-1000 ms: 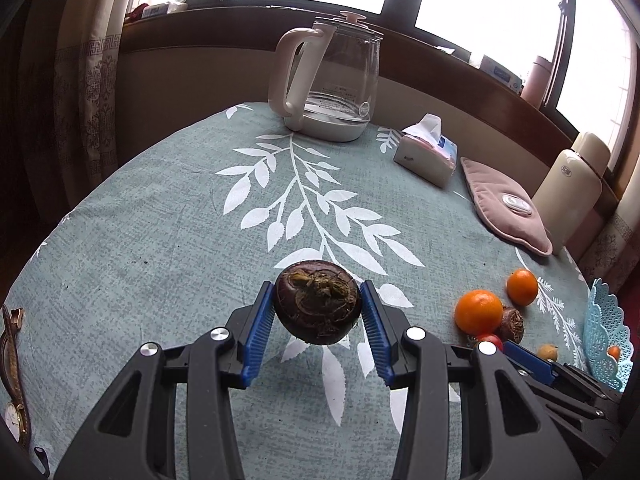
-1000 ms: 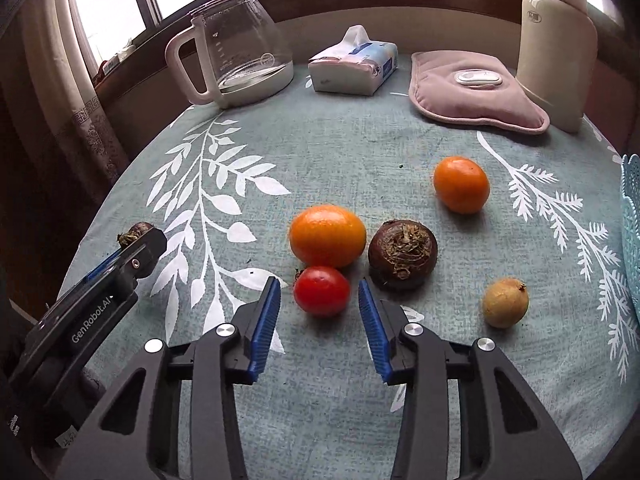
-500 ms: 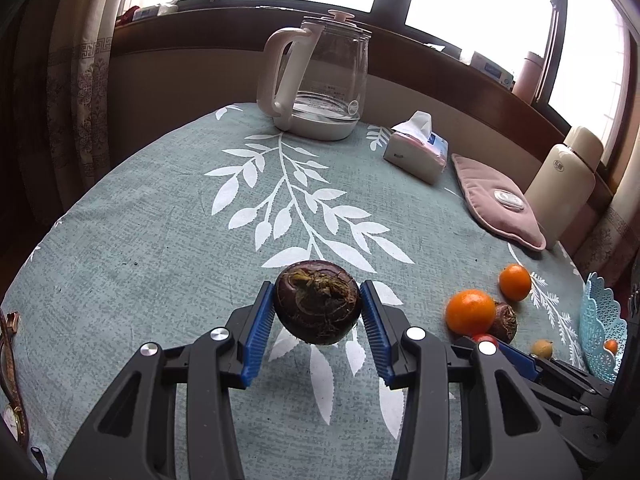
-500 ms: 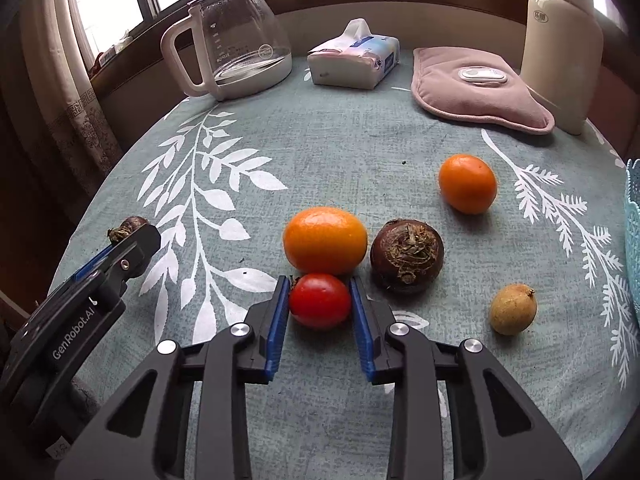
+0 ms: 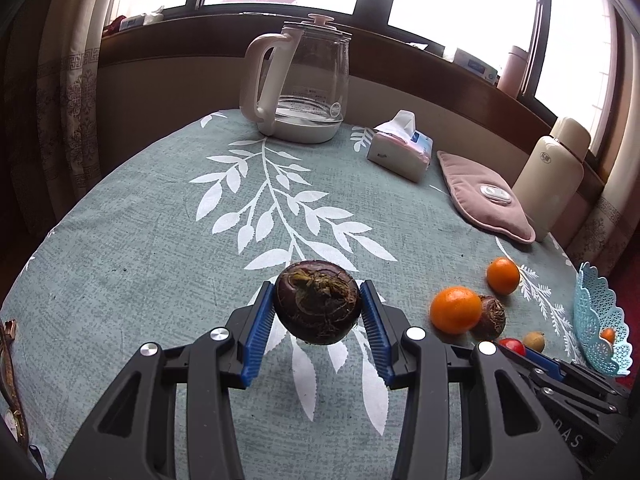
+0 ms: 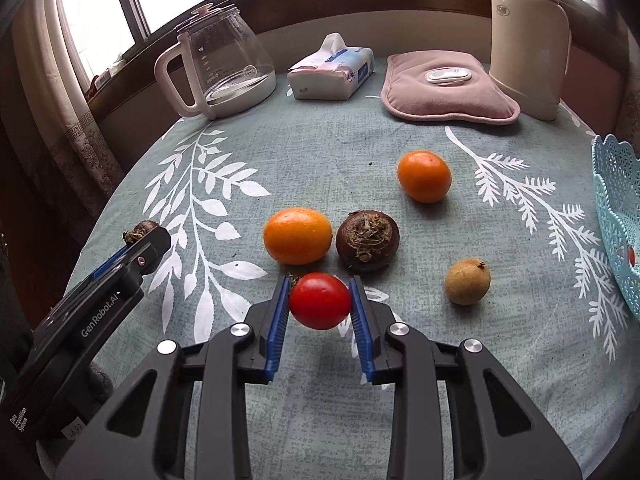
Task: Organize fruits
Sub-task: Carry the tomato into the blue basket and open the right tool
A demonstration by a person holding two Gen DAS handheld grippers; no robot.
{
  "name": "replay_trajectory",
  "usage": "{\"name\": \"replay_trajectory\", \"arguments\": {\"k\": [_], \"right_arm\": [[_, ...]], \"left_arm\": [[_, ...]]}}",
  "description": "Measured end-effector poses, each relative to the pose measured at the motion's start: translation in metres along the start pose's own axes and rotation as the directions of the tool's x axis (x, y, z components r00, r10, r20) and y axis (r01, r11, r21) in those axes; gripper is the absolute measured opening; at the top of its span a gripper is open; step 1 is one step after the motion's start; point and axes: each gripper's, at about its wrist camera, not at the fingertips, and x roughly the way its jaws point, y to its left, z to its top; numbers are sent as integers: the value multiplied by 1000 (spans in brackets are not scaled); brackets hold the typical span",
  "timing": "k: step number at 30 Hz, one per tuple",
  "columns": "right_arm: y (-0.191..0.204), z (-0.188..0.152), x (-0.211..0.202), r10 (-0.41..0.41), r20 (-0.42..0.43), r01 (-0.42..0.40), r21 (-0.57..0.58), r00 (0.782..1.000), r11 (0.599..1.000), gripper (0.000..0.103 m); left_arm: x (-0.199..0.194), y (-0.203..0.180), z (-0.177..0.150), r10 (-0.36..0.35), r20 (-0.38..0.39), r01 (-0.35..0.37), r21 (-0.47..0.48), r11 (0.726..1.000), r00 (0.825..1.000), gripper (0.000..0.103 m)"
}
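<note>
My left gripper is shut on a dark brown water chestnut, held above the leaf-print tablecloth. My right gripper is shut on a small red tomato, lifted just off the cloth. On the cloth beyond it lie a large orange, a second dark chestnut, a smaller orange and a tan longan. A light blue lace-edged basket stands at the right edge with a small fruit inside. The left gripper also shows at the left of the right wrist view.
A glass kettle, a tissue pack, a pink heat pad and a cream thermos line the far side of the table under the window. A watch strap lies at the left table edge.
My right gripper closed on the tomato and raised it slightly off the cloth, drifting a little. My left gripper kept its hold on the chestnut and barely moved.
</note>
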Motion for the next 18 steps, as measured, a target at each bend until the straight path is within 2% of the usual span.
{"name": "replay_trajectory", "arguments": {"k": [9, 18], "right_arm": [[-24, 4, -23, -31, 53, 27, 63, 998, 998, 31], [-67, 8, -54, -111, 114, 93, 152, 987, 984, 31]], "left_arm": [[-5, -10, -2, -42, 12, 42, 36, 998, 999, 44], [-4, -10, -1, -45, 9, 44, 36, 998, 999, 44]]}}
